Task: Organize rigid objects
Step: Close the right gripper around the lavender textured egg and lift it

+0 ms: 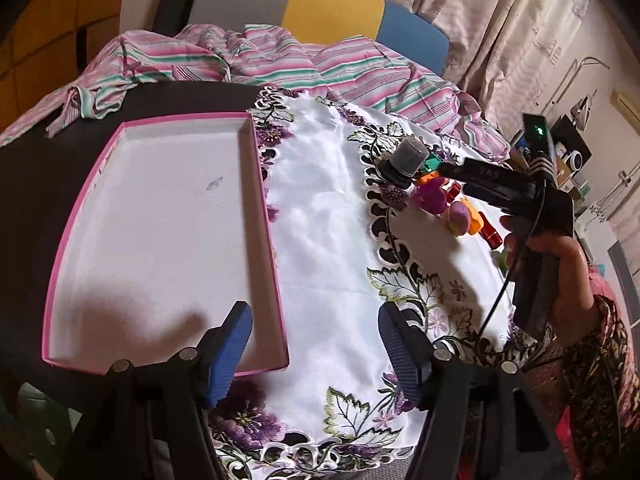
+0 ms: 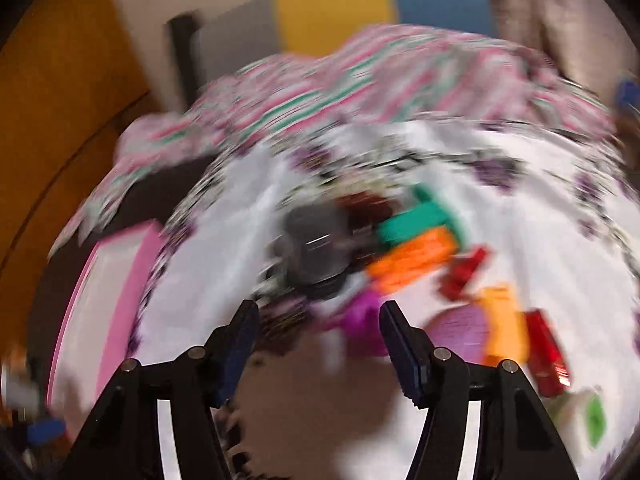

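A pile of small rigid toys lies on the white embroidered cloth. It holds a grey cylinder on a black base, a magenta piece, a lilac round one, and orange and red blocks. My right gripper, held by a hand, points into this pile. In the blurred right wrist view my right gripper stands open with nothing between its pads. The magenta piece is just beyond them and the grey cylinder farther on. My left gripper is open and empty beside the pink-rimmed tray.
A striped pink and green fabric is bunched along the far side of the dark table. A chair with grey, yellow and blue panels stands behind it. A person's patterned sleeve is at the right.
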{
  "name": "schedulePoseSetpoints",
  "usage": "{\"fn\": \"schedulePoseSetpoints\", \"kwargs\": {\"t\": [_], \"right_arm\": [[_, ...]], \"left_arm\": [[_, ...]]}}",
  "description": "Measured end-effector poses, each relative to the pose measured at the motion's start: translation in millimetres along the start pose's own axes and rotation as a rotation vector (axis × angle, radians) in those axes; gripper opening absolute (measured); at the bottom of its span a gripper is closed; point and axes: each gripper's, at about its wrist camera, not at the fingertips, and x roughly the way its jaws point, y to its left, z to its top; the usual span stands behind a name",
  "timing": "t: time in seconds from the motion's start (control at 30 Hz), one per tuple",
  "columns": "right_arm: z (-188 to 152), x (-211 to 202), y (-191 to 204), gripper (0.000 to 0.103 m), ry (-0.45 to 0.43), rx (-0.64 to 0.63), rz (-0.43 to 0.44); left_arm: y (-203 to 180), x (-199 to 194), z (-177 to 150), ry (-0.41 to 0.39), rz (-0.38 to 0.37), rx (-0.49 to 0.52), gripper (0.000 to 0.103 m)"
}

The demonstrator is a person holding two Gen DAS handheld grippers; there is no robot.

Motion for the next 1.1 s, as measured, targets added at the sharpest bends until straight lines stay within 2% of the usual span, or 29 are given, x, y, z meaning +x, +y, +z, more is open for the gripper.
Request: {"fn": "schedulePoseSetpoints", "kwargs": {"t": [0.1,0.23,0.27,0.33,0.4,0.47,0.53,0.6,0.7,0.87,0.93,0.97,1.03,1.1], "right_arm": [[3.4,-6.7,-17.8,0.064,-0.028,0.045,-0.089],[5.6,1.6,-19.5,0.063,0.024,0.044,-0.086],[5.5,3.6,-19.4,0.063,0.035,0.041,-0.109],[3.4,3.9,-20.2,0.063,0.036,0.01,-0.212],[0.2,8.3,-21.2,0.064,0.067,-0.005,-0.258],[-4.4,20.1,-28.5,0.064,0.147,0.032,-0.234],[-4.9,21.1,-26.7,0.064,0.135,0.012,-0.26],[-4.4,24.6,-28.8,0.064,0.143,0.033,-0.25],[-3.6,22.7,-30.8,0.064,0.147,0.024,-0.301],[-3.0,19.2,-33.8,0.064,0.146,0.066,-0.231],[-4.9,18.3,-30.2,0.059,0.144,0.072,-0.173],[-5.9,20.0,-29.1,0.055,0.155,0.076,-0.155],[-10.5,27.3,-30.4,0.054,0.204,0.088,-0.172],[-11.8,32.6,-39.5,0.054,0.231,0.153,-0.139]], "left_arm": [[-4.3,3.9,0.0,0.02,-0.004,0.015,0.067],[-15.3,9.5,0.5,0.045,-0.027,0.058,0.067],[-16.9,8.9,1.2,0.045,-0.032,0.063,0.067],[-20.3,7.5,2.1,0.037,-0.039,0.073,0.067],[-23.3,7.4,3.9,0.029,-0.036,0.082,0.067],[-25.1,8.7,5.6,0.027,-0.03,0.087,0.067],[-27.3,10.7,7.9,0.027,-0.028,0.089,0.067],[-29.8,12.7,10.3,0.029,-0.031,0.093,0.067],[-37.5,14.1,14.9,0.015,-0.009,0.119,0.067],[-49.9,20.2,25.9,-0.01,0.033,0.165,0.067],[-52.7,22.9,30.7,-0.022,0.041,0.17,0.067],[-54.0,23.3,32.4,-0.032,0.04,0.173,0.067],[-57.3,23.1,34.3,-0.058,0.046,0.188,0.067],[-59.3,25.2,35.5,-0.069,0.048,0.196,0.067]]}}
